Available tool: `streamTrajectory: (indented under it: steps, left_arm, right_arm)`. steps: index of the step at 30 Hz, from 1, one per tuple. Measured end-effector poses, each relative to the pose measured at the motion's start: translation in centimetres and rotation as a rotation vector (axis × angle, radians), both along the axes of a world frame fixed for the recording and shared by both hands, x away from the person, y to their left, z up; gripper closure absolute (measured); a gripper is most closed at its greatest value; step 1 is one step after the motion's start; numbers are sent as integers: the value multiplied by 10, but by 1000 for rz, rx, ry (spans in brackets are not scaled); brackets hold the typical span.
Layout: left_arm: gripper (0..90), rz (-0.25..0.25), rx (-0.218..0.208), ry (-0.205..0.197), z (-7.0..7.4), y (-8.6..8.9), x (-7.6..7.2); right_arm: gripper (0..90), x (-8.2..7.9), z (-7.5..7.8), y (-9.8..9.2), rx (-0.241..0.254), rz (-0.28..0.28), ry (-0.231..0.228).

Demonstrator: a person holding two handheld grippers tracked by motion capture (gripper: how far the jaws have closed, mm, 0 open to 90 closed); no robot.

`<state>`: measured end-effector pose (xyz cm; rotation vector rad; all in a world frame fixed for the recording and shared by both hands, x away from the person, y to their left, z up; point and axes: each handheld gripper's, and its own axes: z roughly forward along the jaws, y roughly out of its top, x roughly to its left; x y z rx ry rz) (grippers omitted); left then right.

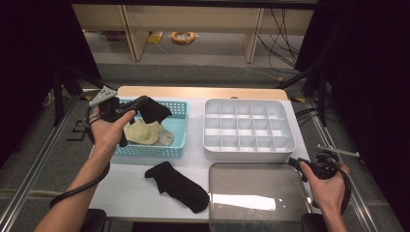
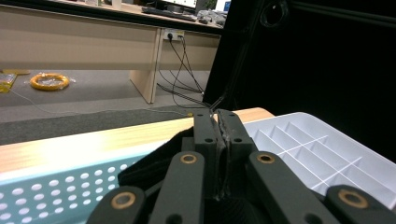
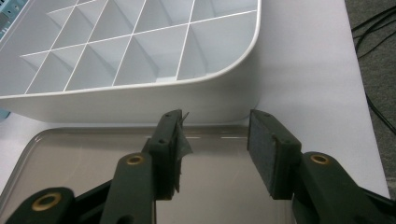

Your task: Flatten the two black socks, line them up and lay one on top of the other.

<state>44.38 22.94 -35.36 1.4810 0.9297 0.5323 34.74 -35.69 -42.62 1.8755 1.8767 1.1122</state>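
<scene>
My left gripper (image 1: 141,103) is shut on a black sock (image 1: 153,110) and holds it raised over the light blue basket (image 1: 179,129). In the left gripper view its jaws are pressed together with the black sock (image 2: 154,170) pinched between them and hanging below. Inside the basket lie a pale yellow sock (image 1: 143,132) and a grey sock (image 1: 166,137). Another black sock (image 1: 177,185) lies flat on the table in front of the basket. My right gripper (image 1: 296,166) is open at the right edge of the metal tray (image 1: 256,193), with nothing between its fingers (image 3: 268,149).
A white divided organiser (image 1: 247,128) stands right of the basket, behind the tray; the organiser (image 3: 140,79) is just ahead of my right gripper. The white table top (image 1: 130,188) ends near the front. Desks and cables sit on the floor beyond.
</scene>
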Motion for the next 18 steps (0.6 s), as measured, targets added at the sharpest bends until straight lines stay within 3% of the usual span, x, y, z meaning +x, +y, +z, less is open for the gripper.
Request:
streamTrajectory:
  steps: [6,12,18]
  left_arm:
    - [865,-8,-8,-25,3,11,-16]
    - [866,15,-38,-30,5,18,-35]
    - [866,13,-63,-57,4,21,-48]
  right_arm:
    - [564,1,-1,2,10,1,5]
    - [564,2,-2,1,5,19,-6]
    - [564,3,-4,1,-18,14,-15]
